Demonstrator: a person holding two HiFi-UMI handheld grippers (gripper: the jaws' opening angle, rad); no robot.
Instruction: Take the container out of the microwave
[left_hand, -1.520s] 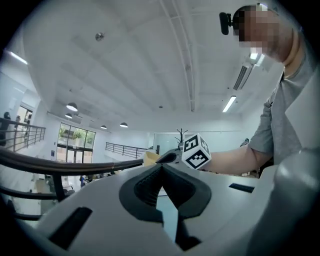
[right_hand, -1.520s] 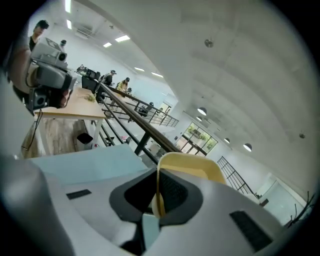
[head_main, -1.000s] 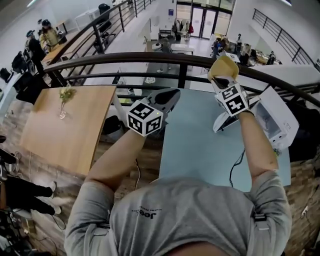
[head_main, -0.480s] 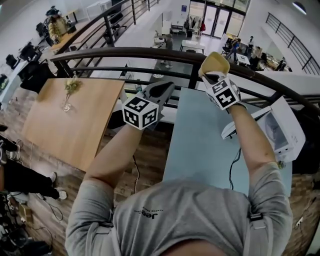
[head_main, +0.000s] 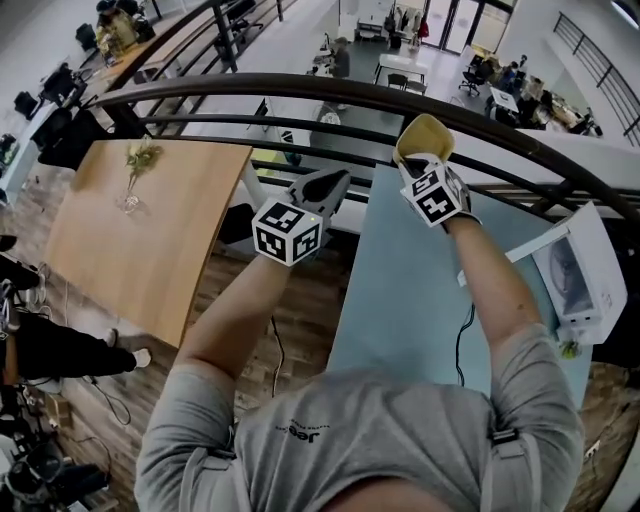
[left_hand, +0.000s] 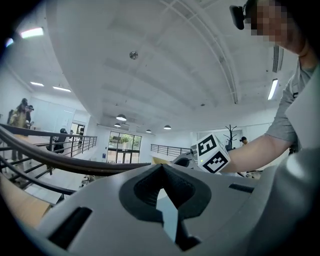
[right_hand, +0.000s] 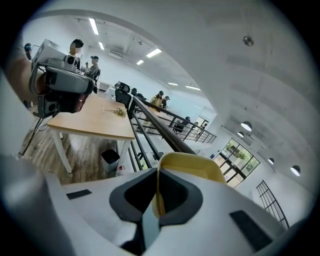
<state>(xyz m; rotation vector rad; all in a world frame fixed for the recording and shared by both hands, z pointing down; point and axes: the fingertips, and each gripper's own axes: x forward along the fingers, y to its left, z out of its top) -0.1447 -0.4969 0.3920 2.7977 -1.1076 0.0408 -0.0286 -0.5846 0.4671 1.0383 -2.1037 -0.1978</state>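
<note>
In the head view my right gripper (head_main: 425, 160) is shut on the rim of a yellow container (head_main: 424, 134), held in the air over the far end of the light blue table (head_main: 400, 290). In the right gripper view the container's (right_hand: 192, 167) thin yellow edge is pinched between the dark pads of the right gripper (right_hand: 157, 195). The white microwave (head_main: 588, 280) stands at the table's right edge with its door swung open, well to the right of the container. My left gripper (head_main: 335, 184) hovers beside the table's left edge, shut and holding nothing; the left gripper (left_hand: 161, 172) points level.
A dark metal railing (head_main: 300, 92) runs across just beyond both grippers, with a drop to a lower floor behind it. A wooden table (head_main: 140, 240) with a small flower vase (head_main: 133, 182) stands at the left. A black cable (head_main: 465, 335) lies on the blue table.
My right gripper has carried the yellow container leftward, away from the microwave, and lower. The left gripper has come down too. The microwave now sits farther right in the head view.
</note>
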